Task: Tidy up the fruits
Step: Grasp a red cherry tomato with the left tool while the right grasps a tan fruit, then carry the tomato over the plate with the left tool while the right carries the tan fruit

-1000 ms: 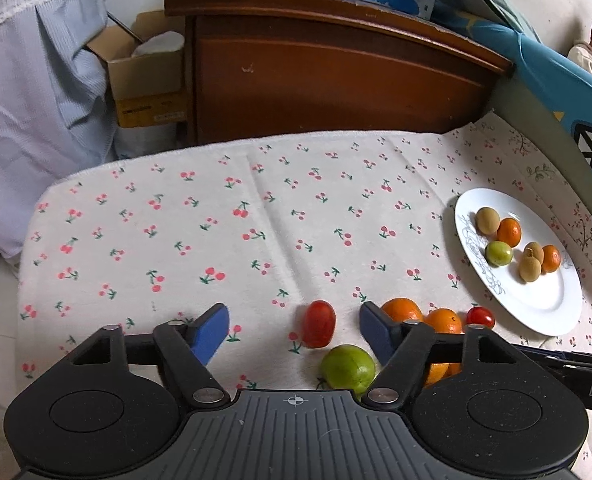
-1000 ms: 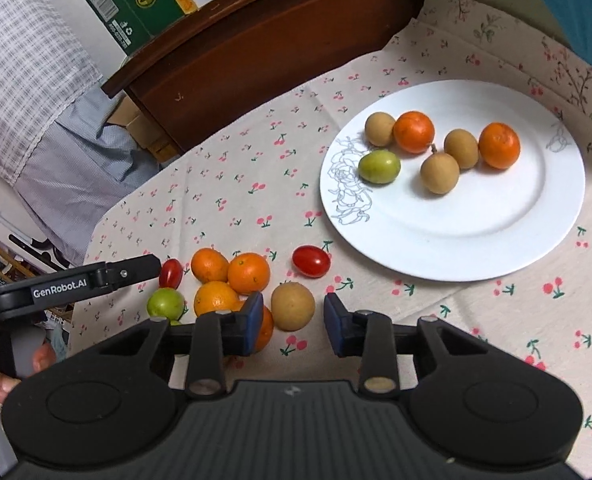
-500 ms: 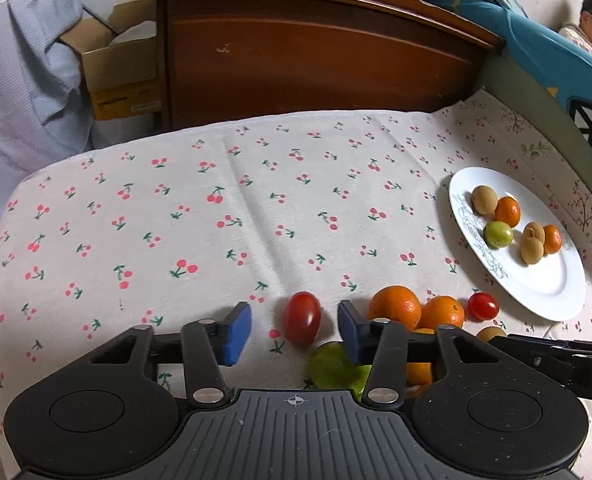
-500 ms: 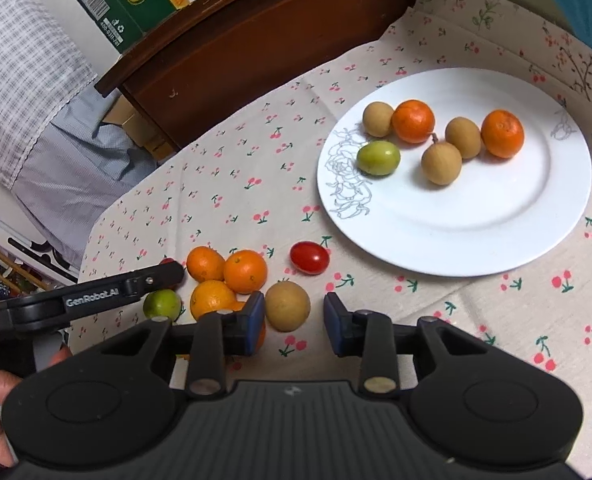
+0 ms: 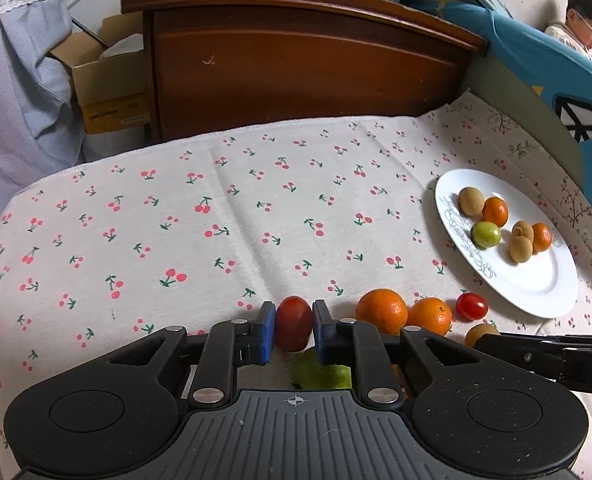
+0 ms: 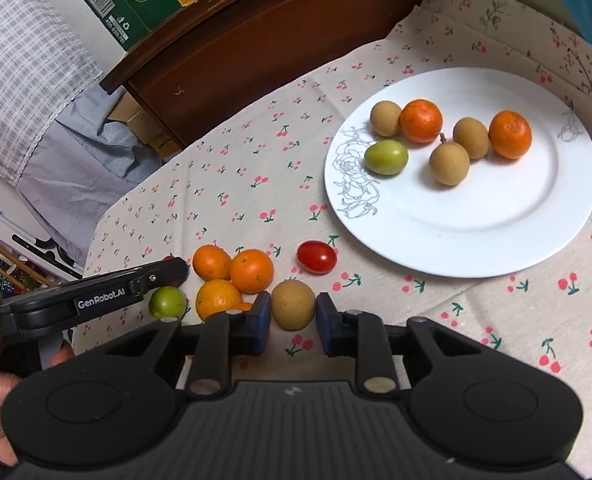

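Both Claws Clamp Down on Fruit

Closing fast since the earlier frame, the left claw (image 5: pixel 294 330) has drawn its blue pads in from wide apart until they pinch the red cherry tomato (image 5: pixel 294 327) on both flanks. Beside it, the right claw (image 6: pixel 294 322) has narrowed only slightly and now presses on the brown longan (image 6: pixel 293 304).

Both fruits sit on the cherry-print cloth (image 5: pixel 216 220), at the edge of the loose pile of oranges (image 6: pixel 252 271), with a green fruit (image 6: pixel 167 302) just beside them. Gripping across the narrow sides seems sensible: the tomato is oval, its long axis running away from the camera, along the fingers, so the pads meet its short width. The longan looks nearly round, slightly longer fore and aft.

Farther right, the white plate (image 6: pixel 495 248) already carries six fruits, which suggests both pieces are bound there. Another cherry tomato (image 6: pixel 316 257) waits near its rim.
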`<action>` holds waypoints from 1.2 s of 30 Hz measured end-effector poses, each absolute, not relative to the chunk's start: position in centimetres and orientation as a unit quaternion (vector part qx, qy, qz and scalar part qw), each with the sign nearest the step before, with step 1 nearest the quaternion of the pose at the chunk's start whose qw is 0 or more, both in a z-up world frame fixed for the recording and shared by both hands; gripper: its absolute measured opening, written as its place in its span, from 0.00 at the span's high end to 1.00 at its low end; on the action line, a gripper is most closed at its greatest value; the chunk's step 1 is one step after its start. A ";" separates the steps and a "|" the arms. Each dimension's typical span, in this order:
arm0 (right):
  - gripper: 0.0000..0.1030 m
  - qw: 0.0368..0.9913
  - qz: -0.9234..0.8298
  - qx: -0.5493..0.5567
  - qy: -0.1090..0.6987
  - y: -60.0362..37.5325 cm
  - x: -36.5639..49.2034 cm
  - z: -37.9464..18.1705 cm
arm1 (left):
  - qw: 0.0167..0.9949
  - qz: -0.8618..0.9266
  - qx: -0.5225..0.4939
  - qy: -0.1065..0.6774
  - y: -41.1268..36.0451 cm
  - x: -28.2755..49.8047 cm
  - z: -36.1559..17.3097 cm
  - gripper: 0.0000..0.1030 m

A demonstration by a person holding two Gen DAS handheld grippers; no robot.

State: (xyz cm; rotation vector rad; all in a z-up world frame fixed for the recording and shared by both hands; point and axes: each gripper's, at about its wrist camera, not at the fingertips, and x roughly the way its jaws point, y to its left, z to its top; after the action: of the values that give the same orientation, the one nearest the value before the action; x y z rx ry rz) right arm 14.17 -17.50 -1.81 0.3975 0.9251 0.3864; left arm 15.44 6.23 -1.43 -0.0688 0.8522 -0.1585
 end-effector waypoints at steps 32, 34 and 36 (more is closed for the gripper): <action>0.76 0.904 0.176 0.213 0.327 -23.6 15.3 6.4 | 0.934 -0.168 -0.041 0.312 0.1 14.6 6.4 0.83; 0.76 0.905 0.168 0.217 0.325 -24.6 15.7 6.5 | 0.933 -0.180 -0.041 0.310 -0.9 14.8 6.6 0.83; 0.76 0.906 0.160 0.220 0.324 -25.2 16.1 6.5 | 0.931 -0.189 -0.039 0.308 -1.8 15.0 6.6 0.83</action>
State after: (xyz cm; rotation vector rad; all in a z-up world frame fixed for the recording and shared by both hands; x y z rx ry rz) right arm 16.06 -25.17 6.54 0.4548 0.6700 0.3311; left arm 14.97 -1.81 6.64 -0.0803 0.6313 -0.3872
